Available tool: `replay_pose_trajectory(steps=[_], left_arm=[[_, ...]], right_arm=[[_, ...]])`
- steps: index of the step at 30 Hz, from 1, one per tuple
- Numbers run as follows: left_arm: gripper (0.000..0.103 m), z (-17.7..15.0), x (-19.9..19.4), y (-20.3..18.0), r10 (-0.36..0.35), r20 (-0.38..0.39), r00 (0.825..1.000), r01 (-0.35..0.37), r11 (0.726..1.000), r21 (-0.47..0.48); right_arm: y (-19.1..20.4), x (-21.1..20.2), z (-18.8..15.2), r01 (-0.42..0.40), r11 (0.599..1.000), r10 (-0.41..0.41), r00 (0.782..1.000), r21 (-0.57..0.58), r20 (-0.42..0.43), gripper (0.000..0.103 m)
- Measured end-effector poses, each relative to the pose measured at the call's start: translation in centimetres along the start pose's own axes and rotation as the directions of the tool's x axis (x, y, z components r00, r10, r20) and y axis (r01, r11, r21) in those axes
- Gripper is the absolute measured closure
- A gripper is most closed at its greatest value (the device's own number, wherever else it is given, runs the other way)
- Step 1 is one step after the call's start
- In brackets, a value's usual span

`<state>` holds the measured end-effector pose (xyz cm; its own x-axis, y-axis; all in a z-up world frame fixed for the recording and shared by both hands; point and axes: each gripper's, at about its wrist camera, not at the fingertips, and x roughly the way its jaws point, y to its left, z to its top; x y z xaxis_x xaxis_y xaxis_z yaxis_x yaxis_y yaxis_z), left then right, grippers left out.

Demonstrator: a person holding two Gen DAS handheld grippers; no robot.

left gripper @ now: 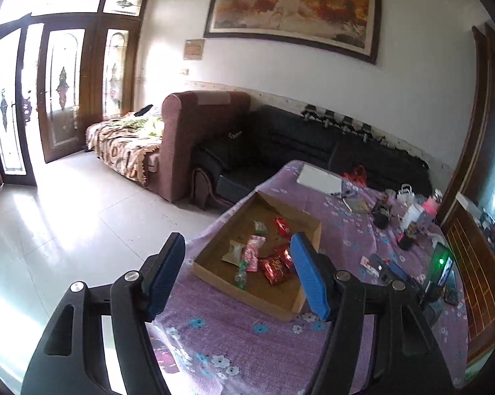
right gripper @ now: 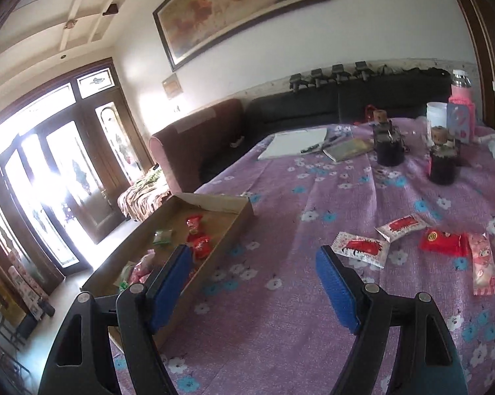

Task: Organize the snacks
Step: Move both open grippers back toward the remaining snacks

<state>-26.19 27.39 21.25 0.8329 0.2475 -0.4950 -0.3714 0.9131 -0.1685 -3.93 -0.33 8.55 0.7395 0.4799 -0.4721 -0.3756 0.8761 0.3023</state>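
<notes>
A shallow cardboard tray (left gripper: 247, 291) lies on the purple flowered tablecloth near the table's left edge. It holds several snack packets: red ones (left gripper: 275, 270), a pink one (left gripper: 254, 251), a green one (left gripper: 260, 227) and a tan one (left gripper: 232, 251). My left gripper (left gripper: 238, 243) hovers above the tray's near side, open, with nothing between its blue pads. In the right wrist view the tray (right gripper: 214, 202) sits to the left. Two white-and-red sachets (right gripper: 361, 248), a red packet (right gripper: 443, 240) and a pink packet (right gripper: 482, 270) lie loose on the cloth to the right. My right gripper (right gripper: 254, 251) is open and empty over bare cloth between tray and sachets.
Two dark jars (right gripper: 387, 146) with cork lids, a white pad (right gripper: 293, 143), a notebook (right gripper: 347, 149) and a pink flask (right gripper: 461, 105) stand at the table's far end. A device with a green light (left gripper: 441, 263) stands at the table's right side. Sofas (left gripper: 280, 141) run along the wall beyond.
</notes>
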Motion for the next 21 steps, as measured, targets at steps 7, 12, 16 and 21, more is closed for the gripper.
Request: replay_pose_trajectory(steps=[7, 12, 16, 21], left_arm=[[0.037, -2.1, 7.6, -6.1, -0.242, -0.181, 0.953, 0.248, 0.969, 0.012], [0.037, -3.4, 11.0, -12.5, -0.390, -0.266, 0.882, 0.416, 0.908, 0.046], [0.037, -3.5, 11.6, -16.7, -0.473, -0.316, 0.822, 0.516, 0.855, 0.063], [0.037, -2.3, 10.3, -18.9, -0.494, -0.306, 0.814, 0.551, 0.824, 0.135]], right_arm=[[0.4, -4.1, 0.5, 0.092, 0.991, -0.092, 0.996, -0.092, 0.008, 0.024], [-2.9, -11.4, -0.2, 0.270, 0.951, -0.267, 0.963, -0.151, 0.042, 0.022], [-6.7, -15.9, -0.9, 0.428, 0.892, -0.427, 0.903, -0.147, 0.035, 0.022], [-11.3, -19.3, -0.2, 0.522, 0.849, -0.521, 0.853, -0.086, 0.034, 0.022]])
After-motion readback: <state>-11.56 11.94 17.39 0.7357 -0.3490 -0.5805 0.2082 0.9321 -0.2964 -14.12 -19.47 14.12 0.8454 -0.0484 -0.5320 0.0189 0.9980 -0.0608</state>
